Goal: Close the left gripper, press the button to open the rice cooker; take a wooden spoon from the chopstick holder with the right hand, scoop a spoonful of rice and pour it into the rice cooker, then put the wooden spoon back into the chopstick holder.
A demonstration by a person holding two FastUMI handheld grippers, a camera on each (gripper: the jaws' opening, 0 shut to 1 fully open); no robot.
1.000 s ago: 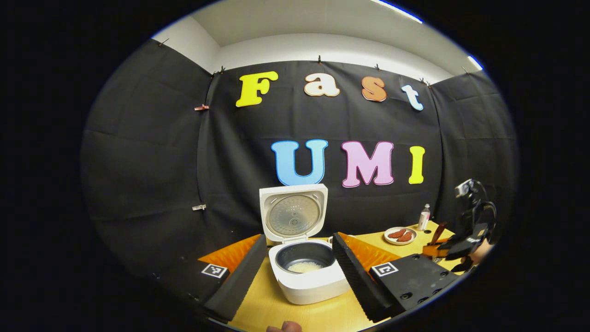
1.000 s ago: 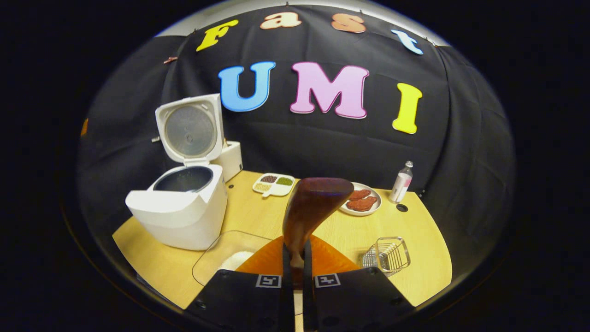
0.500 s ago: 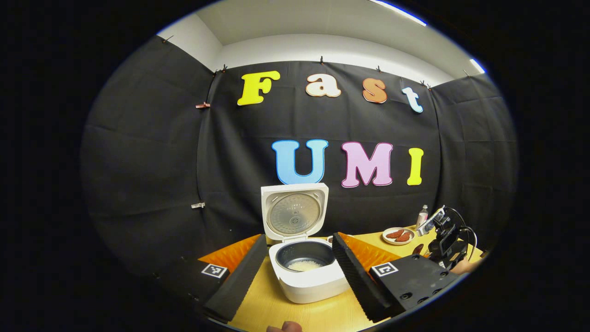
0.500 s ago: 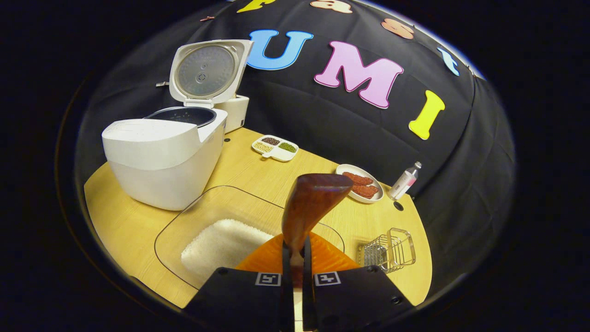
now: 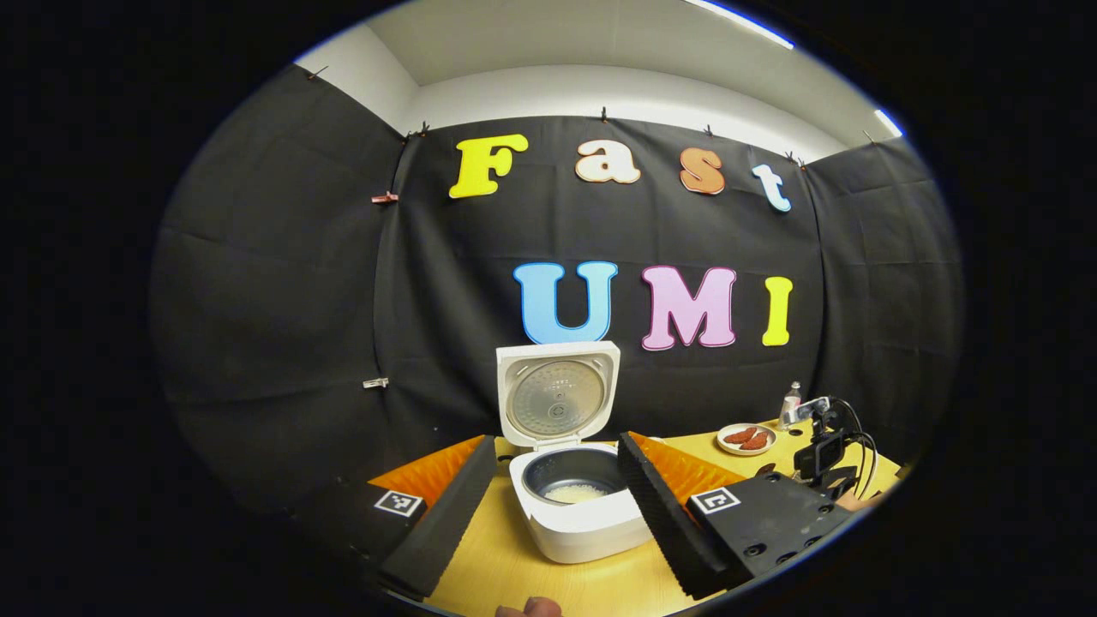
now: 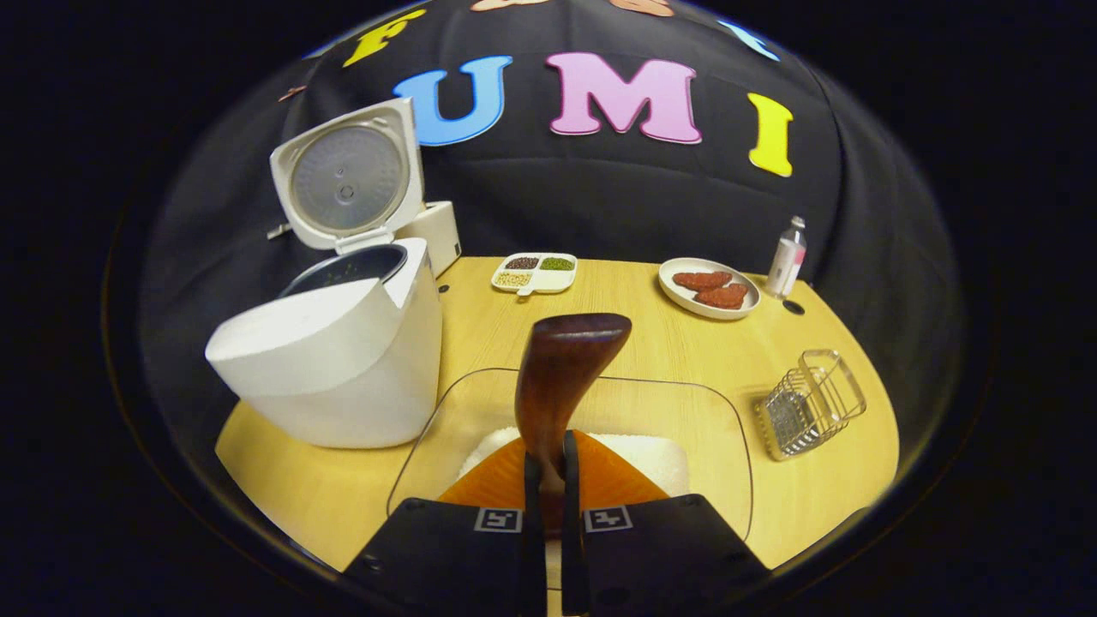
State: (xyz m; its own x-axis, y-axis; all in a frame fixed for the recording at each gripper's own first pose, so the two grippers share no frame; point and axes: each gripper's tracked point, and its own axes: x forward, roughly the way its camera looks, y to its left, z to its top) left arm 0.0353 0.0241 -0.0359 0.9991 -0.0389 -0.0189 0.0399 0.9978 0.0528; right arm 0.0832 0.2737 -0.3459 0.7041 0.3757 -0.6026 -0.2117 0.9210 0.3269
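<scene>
Rising dark, glossy wooden spoon, bowl uppermost, handle pinched by right gripper above clear rice tray. White rice cooker left, lid up. Left gripper spread, framing cooker.

From the right gripper view, the dark brown wooden spoon's handle vanishes between the gripper's fingers. The clear glass rice dish is cut off at the near rim by the gripper body, which also covers part of the white rice. The far small divided white dish holds contents too small to identify.
</scene>
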